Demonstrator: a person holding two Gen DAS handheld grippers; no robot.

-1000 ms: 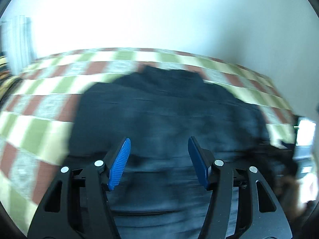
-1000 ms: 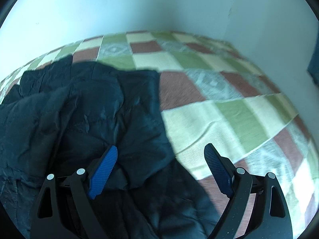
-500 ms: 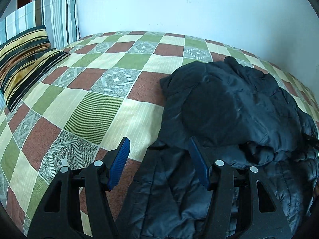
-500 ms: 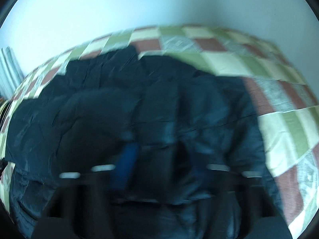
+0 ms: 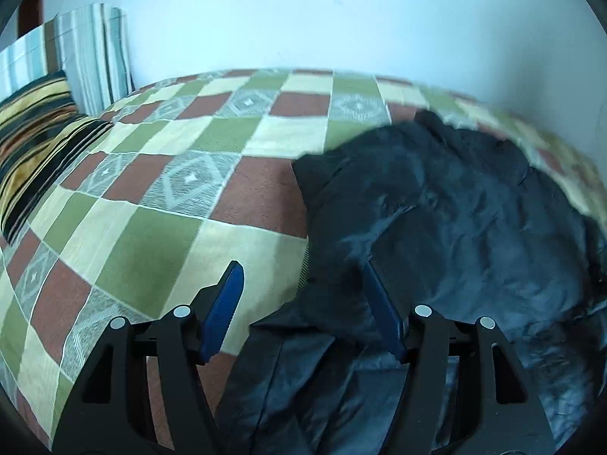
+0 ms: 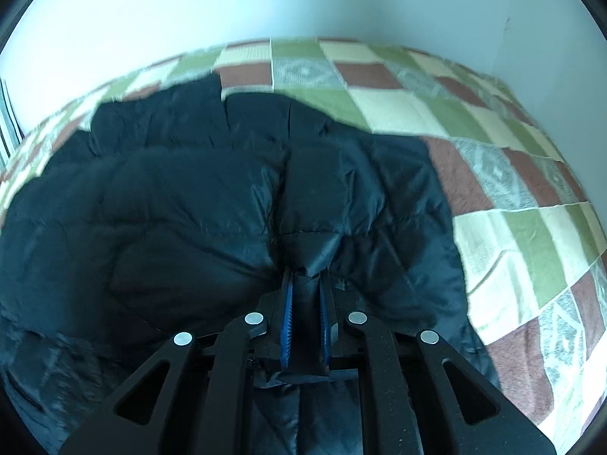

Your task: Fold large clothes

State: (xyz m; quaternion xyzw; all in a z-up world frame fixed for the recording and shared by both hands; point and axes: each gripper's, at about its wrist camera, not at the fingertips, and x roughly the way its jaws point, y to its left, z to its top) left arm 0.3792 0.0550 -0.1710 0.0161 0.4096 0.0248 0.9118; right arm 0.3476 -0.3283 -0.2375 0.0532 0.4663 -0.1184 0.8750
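Observation:
A large dark padded jacket (image 5: 447,220) lies crumpled on a checked bedspread (image 5: 163,227). My left gripper (image 5: 301,276) is open, just above the jacket's left edge, its right finger over the fabric and its left finger over the bedspread. In the right wrist view the jacket (image 6: 182,197) fills the left and middle. My right gripper (image 6: 305,280) is shut on a fold of the jacket, with dark fabric pinched between its blue pads.
Striped pillows (image 5: 41,121) stand at the bed's far left against a pale wall (image 5: 303,19). The wall also runs close behind and to the right of the bed (image 6: 512,11). Bare bedspread (image 6: 531,235) lies right of the jacket.
My right gripper has shut on a fold of the jacket; it was wide open a second ago. My left gripper has swung left to the jacket's left edge and stays open.

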